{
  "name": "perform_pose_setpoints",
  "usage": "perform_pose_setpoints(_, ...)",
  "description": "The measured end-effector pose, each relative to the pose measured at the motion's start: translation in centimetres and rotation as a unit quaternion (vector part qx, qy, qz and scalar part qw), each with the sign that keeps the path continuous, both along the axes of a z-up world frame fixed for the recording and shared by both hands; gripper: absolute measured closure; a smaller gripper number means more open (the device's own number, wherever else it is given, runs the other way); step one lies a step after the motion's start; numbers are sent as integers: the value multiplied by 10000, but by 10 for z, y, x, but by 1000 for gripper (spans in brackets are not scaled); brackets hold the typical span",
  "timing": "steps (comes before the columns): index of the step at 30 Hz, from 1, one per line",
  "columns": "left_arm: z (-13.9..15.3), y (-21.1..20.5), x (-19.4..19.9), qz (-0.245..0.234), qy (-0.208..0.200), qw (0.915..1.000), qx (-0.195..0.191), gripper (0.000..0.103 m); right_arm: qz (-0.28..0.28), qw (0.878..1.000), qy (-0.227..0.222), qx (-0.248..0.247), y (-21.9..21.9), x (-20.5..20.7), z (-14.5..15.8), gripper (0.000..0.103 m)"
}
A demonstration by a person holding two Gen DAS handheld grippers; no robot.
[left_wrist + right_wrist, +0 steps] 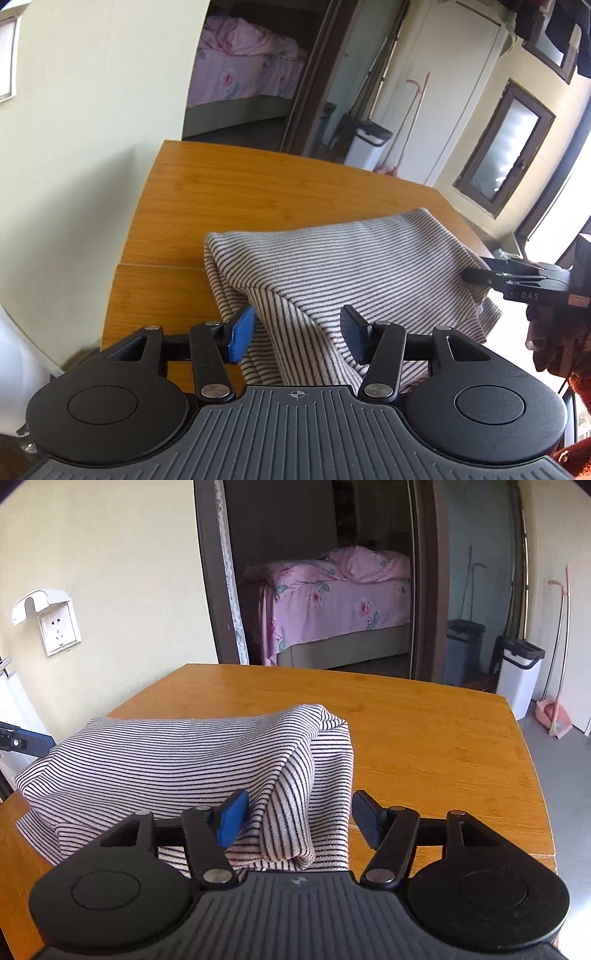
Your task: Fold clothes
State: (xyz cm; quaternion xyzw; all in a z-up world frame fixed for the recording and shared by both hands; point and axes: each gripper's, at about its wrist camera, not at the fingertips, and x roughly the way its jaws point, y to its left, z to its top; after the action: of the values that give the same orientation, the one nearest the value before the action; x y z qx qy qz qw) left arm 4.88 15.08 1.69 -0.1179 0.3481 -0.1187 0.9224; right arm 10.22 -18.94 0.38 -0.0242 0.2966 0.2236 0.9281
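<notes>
A white garment with thin dark stripes (343, 266) lies folded in a bundle on the wooden table (236, 184). My left gripper (297, 334) is open, its blue pads on either side of the garment's near left corner, not closed on it. The right gripper shows at the right edge of the left wrist view (517, 280), by the garment's right side. In the right wrist view the same garment (177, 760) lies on the table (424, 731), and my right gripper (299, 818) is open around its near right fold. The left gripper's tip (22, 742) peeks in at the far left.
The table's edges are near on the left and right. Beyond it are a doorway to a room with a pink bed (340, 602), a white bin (519, 672), a pink dustpan (554, 716) and a wall socket (59, 629).
</notes>
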Motion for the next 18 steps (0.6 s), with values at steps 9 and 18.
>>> perform_pose_setpoints(9, -4, -30, 0, -938, 265, 9873, -1257, 6, -691, 9966, -213, -405, 16, 32, 4, 0)
perform_pose_setpoints(18, -39, -42, 36, -846, 558, 9916, -809, 1, -733, 9958, 177, -521, 15, 15, -20, 0)
